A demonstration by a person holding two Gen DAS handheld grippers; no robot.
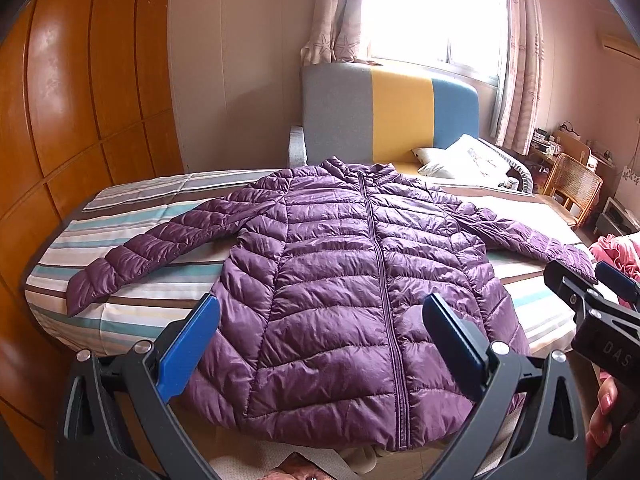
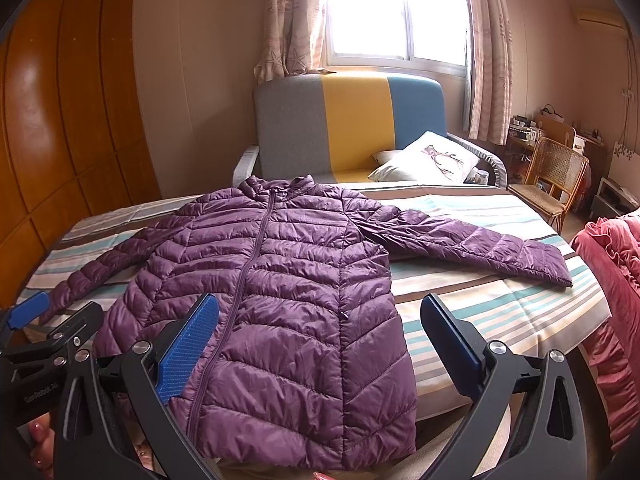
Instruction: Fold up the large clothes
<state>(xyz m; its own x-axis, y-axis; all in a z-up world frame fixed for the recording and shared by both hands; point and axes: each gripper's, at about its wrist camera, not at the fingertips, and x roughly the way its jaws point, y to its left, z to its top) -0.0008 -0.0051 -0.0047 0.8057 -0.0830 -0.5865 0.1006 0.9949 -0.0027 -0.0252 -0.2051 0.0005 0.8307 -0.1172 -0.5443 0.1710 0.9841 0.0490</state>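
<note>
A purple quilted down jacket (image 1: 340,280) lies flat and zipped, front up, on a striped bed (image 1: 132,312), collar far, hem near, both sleeves spread out. It also shows in the right wrist view (image 2: 280,292). My left gripper (image 1: 320,344) is open and empty, hovering above the hem. My right gripper (image 2: 320,344) is open and empty, above the jacket's lower right side. The right gripper shows at the right edge of the left wrist view (image 1: 592,284), beside the right cuff. The left gripper shows at the left edge of the right wrist view (image 2: 44,320).
A grey, yellow and blue sofa (image 2: 352,128) with a white pillow (image 2: 428,160) stands beyond the bed under a bright window. A wooden wardrobe (image 1: 80,112) is at the left. A rattan chair (image 2: 556,176) and a pink blanket (image 2: 616,280) are at the right.
</note>
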